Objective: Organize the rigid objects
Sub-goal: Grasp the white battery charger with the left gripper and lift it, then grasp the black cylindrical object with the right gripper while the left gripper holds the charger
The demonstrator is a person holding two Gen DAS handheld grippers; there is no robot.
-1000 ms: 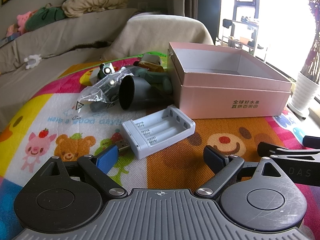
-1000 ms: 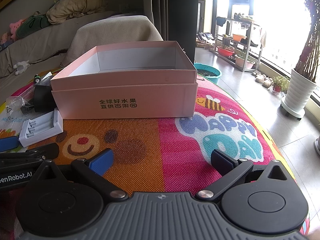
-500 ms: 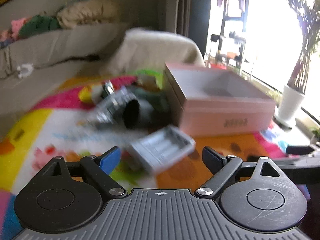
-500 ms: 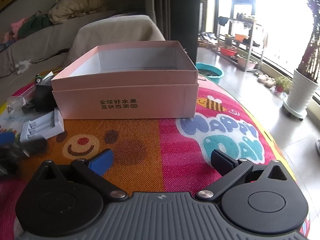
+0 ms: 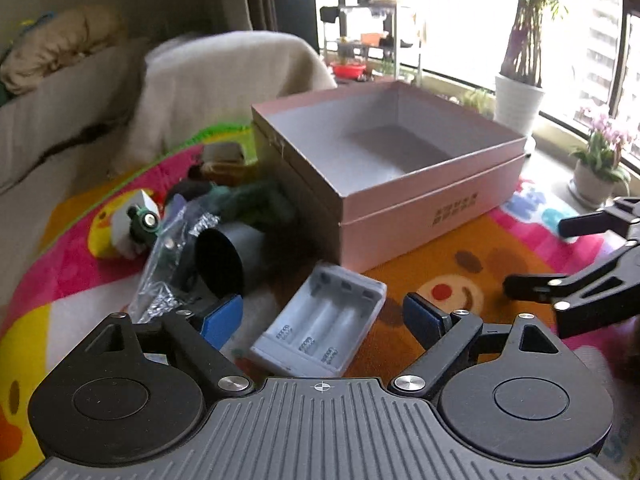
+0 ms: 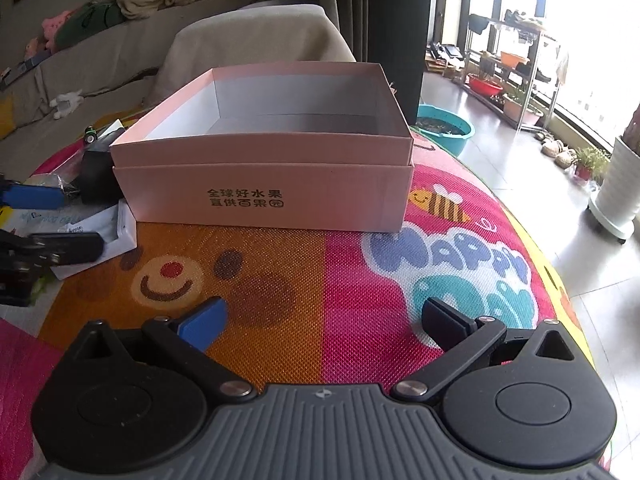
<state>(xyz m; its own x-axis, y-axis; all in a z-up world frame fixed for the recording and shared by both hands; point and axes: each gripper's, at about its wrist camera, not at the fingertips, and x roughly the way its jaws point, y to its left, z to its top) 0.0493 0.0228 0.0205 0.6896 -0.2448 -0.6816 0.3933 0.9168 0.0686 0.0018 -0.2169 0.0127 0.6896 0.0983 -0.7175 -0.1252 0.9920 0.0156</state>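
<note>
On colorful play mat [image 6: 320,280], open pink box [image 6: 264,200] sits centre. White battery charger [image 5: 320,324] lies just beside box's near left corner, between spread fingers of left gripper [image 5: 322,316], not touching either. Black cup [image 5: 228,260] on its side w/ crinkled plastic bag [image 5: 168,264] just behind. Right gripper [image 6: 322,320] wide open, holding nothing, over mat.

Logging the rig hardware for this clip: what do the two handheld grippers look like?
Both match: the left gripper and right gripper have a grey ribbed body, two black round discs, black linkage arms with silver pivots, and jaws with one blue pad and one black. A small crosshair mark sits at centre. No cables or sleeves are visible.
</note>
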